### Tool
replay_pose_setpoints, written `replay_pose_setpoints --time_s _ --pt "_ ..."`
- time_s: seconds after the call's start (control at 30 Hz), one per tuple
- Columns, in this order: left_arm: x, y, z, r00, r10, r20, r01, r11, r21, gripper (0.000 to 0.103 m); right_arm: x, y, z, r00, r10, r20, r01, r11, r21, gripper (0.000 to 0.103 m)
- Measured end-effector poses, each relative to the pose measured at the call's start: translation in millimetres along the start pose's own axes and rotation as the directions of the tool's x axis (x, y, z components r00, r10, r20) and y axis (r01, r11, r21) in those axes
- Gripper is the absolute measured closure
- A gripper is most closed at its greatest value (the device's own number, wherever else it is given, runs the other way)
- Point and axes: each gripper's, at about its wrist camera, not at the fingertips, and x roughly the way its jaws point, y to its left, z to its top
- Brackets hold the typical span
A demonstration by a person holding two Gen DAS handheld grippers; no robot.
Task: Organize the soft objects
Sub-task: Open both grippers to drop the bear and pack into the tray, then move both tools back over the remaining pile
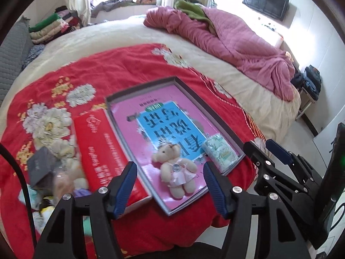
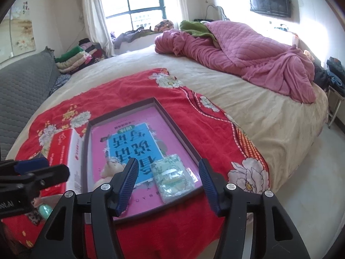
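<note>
A shallow dark-rimmed tray (image 1: 195, 90) with a pink and blue printed bottom lies on a red floral blanket (image 1: 120, 64). In it lie a small cream teddy bear in a pink dress (image 1: 175, 168) and a green-white tissue pack (image 1: 220, 152). My left gripper (image 1: 170, 169) is open and empty, its fingers either side of the bear, above it. My right gripper (image 2: 168, 168) is open and empty above the tissue pack (image 2: 171, 177). The bear (image 2: 111, 170) is partly hidden behind the right gripper's left finger. The tray (image 2: 176, 120) also shows in the right wrist view.
A red box (image 1: 103, 149) lies left of the tray. A blurred heap of small items and a dark box (image 1: 42, 167) sits at the near left. A pink quilt (image 1: 237, 43) is bunched at the bed's far right. Folded clothes (image 1: 54, 27) are stacked far left.
</note>
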Motion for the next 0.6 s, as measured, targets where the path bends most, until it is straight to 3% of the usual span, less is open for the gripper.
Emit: replay_pose_setpoints --time_s 0.17,0.3,0.6 --pt "-22 18 -1 0.999 0.025 0.032 -0.024 0.999 -0.025 0.038 -17 19 7 0.999 0.017 0.032 -0.015 0.999 -0.036 0.043" --pt "-35 34 -4 0.998 0.027 0.050 -0.025 0.998 -0.055 0.034 -29 36 11 0.998 0.023 0.055 -0.019 0.997 -0.072 0.032" --pt "-60 72 -20 0.997 0.046 0.061 -0.038 0.991 -0.127 0.032 -51 80 15 0.995 0.058 0.087 -0.044 0.988 -0.147 0.031"
